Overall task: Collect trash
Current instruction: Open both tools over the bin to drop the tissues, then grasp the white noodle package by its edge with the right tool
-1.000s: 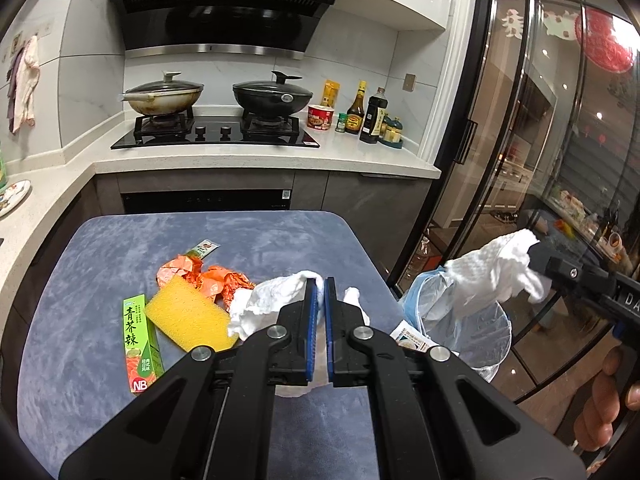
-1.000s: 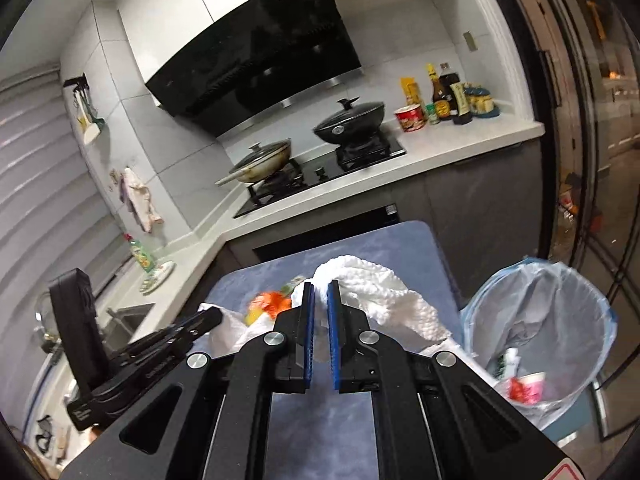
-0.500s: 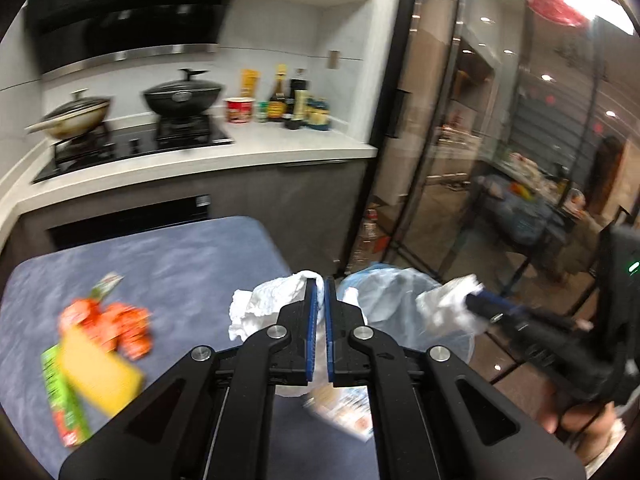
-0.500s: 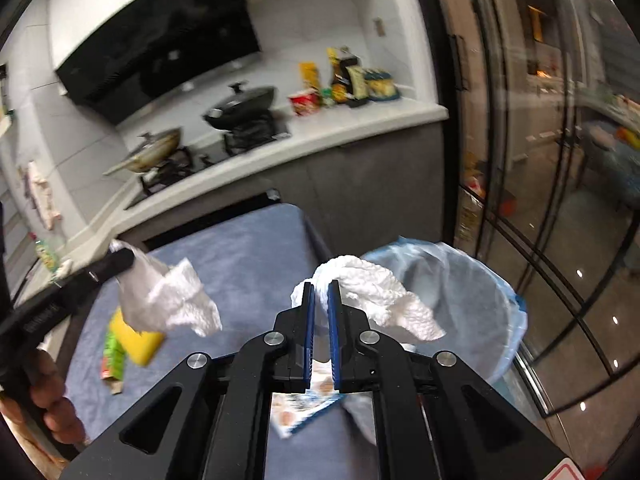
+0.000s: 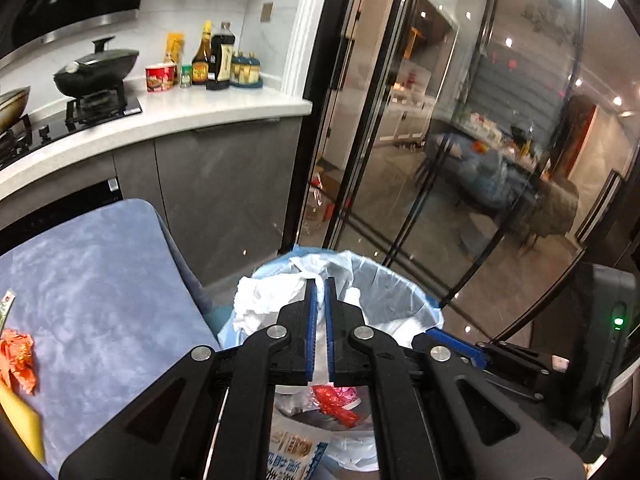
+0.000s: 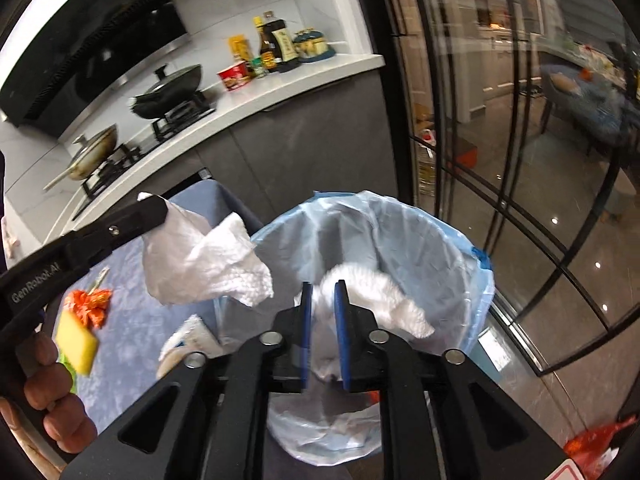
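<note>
A home kitchen. A gas hob (image 5: 80, 112) sits in a white worktop (image 5: 208, 108) with a black lidded wok (image 5: 96, 72) on it, under a dark extractor hood (image 6: 92, 44). Sauce bottles (image 5: 216, 60) and a red instant-noodle cup (image 5: 160, 78) stand by the tiled wall. Grey cabinets (image 5: 224, 184) run below. Glass sliding doors (image 5: 460, 140) show a dining table (image 6: 592, 108) beyond.

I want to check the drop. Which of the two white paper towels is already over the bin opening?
The paper towel between the opening right gripper, above the trash bin; the left gripper holds its towel beside the rim.
</note>
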`<state>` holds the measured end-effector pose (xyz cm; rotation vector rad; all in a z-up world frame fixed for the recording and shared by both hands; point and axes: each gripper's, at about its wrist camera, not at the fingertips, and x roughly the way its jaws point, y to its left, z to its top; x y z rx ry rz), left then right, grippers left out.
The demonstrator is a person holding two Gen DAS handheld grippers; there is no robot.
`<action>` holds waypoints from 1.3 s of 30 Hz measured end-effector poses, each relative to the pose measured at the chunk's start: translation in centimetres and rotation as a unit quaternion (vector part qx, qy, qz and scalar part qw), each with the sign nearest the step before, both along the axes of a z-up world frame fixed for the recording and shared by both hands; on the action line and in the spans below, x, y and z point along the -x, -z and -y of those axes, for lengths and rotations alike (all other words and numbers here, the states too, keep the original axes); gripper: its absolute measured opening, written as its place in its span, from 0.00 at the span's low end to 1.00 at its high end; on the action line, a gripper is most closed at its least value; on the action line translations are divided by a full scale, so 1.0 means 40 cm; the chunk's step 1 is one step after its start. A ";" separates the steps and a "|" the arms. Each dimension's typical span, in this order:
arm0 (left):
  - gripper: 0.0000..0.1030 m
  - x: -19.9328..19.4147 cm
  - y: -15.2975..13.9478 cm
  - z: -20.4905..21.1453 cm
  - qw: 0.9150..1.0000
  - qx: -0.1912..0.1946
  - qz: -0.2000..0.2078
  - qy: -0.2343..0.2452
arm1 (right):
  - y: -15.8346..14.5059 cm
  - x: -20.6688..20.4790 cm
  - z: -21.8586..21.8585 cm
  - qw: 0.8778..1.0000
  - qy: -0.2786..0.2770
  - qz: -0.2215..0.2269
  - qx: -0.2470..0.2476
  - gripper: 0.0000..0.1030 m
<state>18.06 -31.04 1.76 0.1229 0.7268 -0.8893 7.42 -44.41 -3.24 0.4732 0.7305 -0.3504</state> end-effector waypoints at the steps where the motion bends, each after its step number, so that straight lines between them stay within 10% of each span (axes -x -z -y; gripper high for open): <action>1: 0.04 0.000 0.011 0.014 1.000 -0.003 -0.002 0.005 | 0.007 0.000 0.005 1.000 0.005 -0.002 0.001 0.24; 4: 0.19 -0.002 0.034 0.039 1.000 -0.014 -0.003 0.005 | 0.016 0.004 0.016 1.000 0.014 -0.003 -0.003 0.31; 6: 0.48 -0.005 0.039 0.043 1.000 -0.015 -0.003 -0.004 | 0.015 0.006 0.016 1.000 0.016 -0.002 -0.004 0.32; 9: 0.57 0.005 0.035 0.028 1.000 -0.011 0.011 -0.020 | 0.008 0.010 0.007 1.000 0.013 0.002 0.001 0.36; 39: 0.60 0.040 0.019 -0.402 0.976 -0.045 0.013 -0.213 | 0.061 0.005 -0.271 0.996 -0.077 -0.018 -0.044 0.36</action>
